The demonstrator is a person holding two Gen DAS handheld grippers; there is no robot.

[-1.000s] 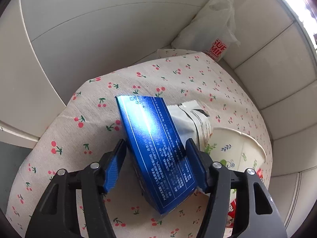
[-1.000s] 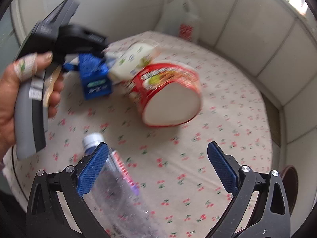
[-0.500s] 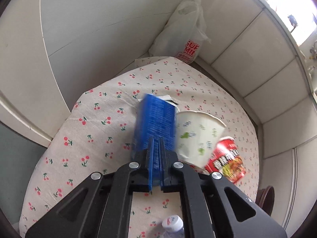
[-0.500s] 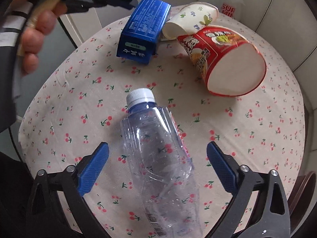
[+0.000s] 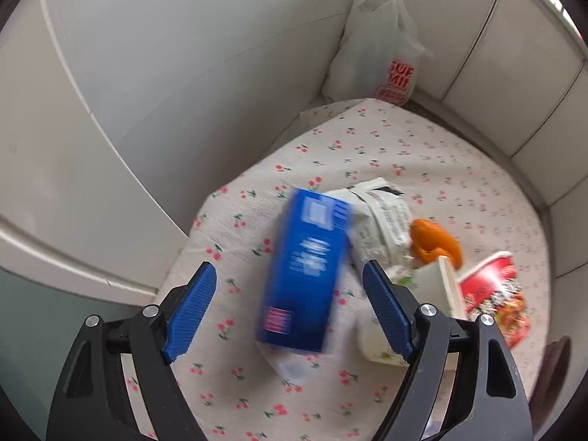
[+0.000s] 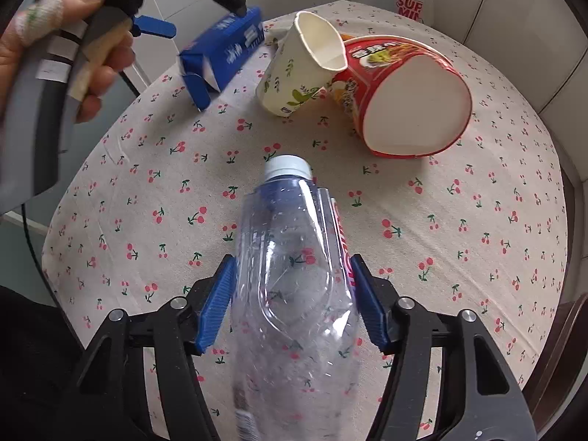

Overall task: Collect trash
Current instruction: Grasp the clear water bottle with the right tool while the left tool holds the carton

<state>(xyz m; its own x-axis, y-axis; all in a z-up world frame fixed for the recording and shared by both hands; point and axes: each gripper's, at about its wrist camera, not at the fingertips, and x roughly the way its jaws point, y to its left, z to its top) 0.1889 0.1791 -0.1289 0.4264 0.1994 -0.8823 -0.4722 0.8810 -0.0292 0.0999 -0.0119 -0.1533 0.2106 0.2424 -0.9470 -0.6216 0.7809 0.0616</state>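
Observation:
A clear plastic bottle (image 6: 294, 275) with a white cap lies on the cherry-print tablecloth (image 6: 459, 239). My right gripper (image 6: 292, 286) is closing on it, and both blue pads touch its sides. The blurred blue carton (image 5: 308, 268) stands tilted under my left gripper (image 5: 288, 268), whose jaws are opening wide; neither pad touches it. In the right wrist view the carton (image 6: 224, 55) leans at the far left of the table, below a blue finger (image 6: 154, 29) of the left gripper, which a person's hand (image 6: 36, 36) holds.
A floral paper cup (image 6: 297, 70) leans on a red noodle bowl (image 6: 404, 99) lying on its side. A crumpled wrapper (image 5: 382, 217) and an orange object (image 5: 435, 239) sit behind the carton. A white plastic bag (image 5: 378, 47) stands in the wall corner. A dark chair (image 6: 566, 349) is at the right.
The left jaws went from around the carton to shut, then sprang wide open, and the carton tipped. The right gripper came down over the bottle and narrowed onto it.

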